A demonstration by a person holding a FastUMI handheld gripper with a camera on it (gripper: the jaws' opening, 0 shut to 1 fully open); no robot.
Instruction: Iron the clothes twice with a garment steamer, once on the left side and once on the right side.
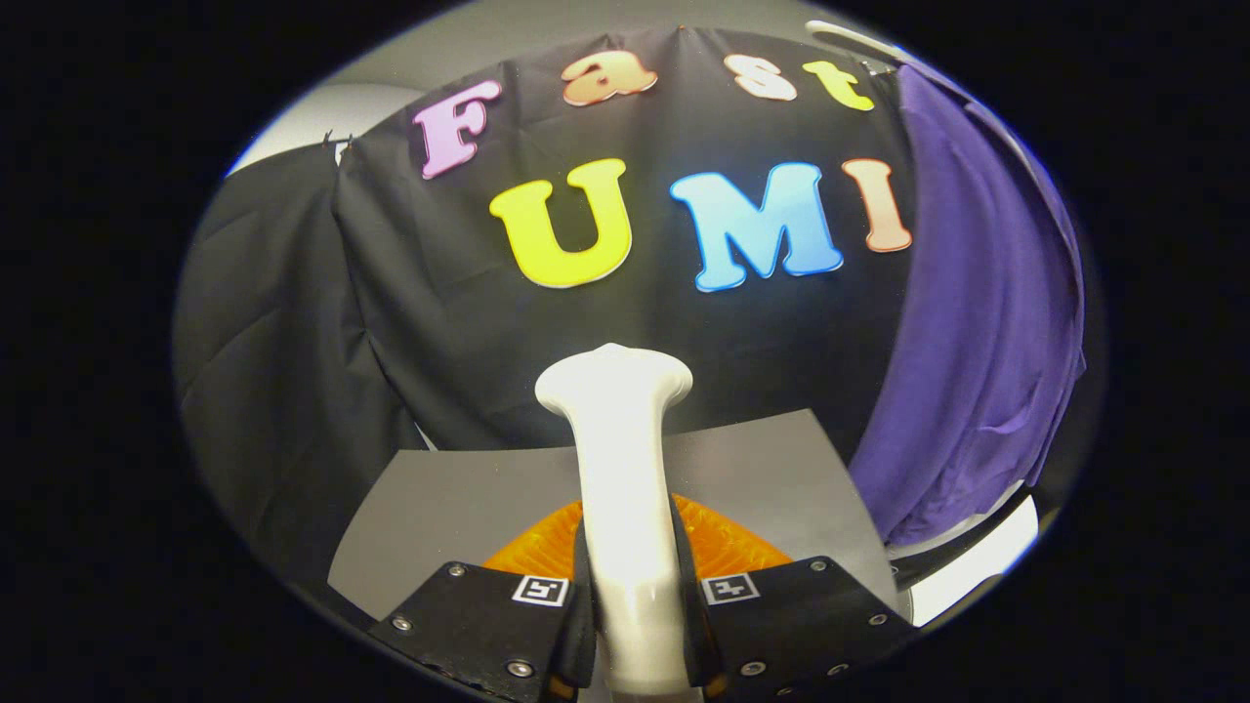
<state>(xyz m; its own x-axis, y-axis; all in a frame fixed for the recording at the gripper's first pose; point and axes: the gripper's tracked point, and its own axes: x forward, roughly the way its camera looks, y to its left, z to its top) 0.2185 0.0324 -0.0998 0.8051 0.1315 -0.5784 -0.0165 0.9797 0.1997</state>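
While the hand-held gripper [633, 610] has both fingers pressed against the white handle of the steamer [623, 469], one on each side, we judge the tool to be firmly in our grip and ready to be carried to the cloth. The steamer stands upright between the fingers, its flared head rising beyond them, and an orange base [728, 547] shows just behind the fingers on the grey counter [459, 498]. The purple garment [977, 342] hangs well off to the right of the steamer, draped down in front of the black wall, with loose folds near its lower edge. No contact between steamer and cloth has been made, so both passes seem to lie ahead of us.

To do this step well, we should lift the steamer straight up clear of its base before swinging right, keeping the handle vertical so it does not slip in the grip. We would bring the head flat to the fabric near the top of one side and draw it downward slowly, then repeat on the other side, watching that the hanging cloth does not bunch under the head.
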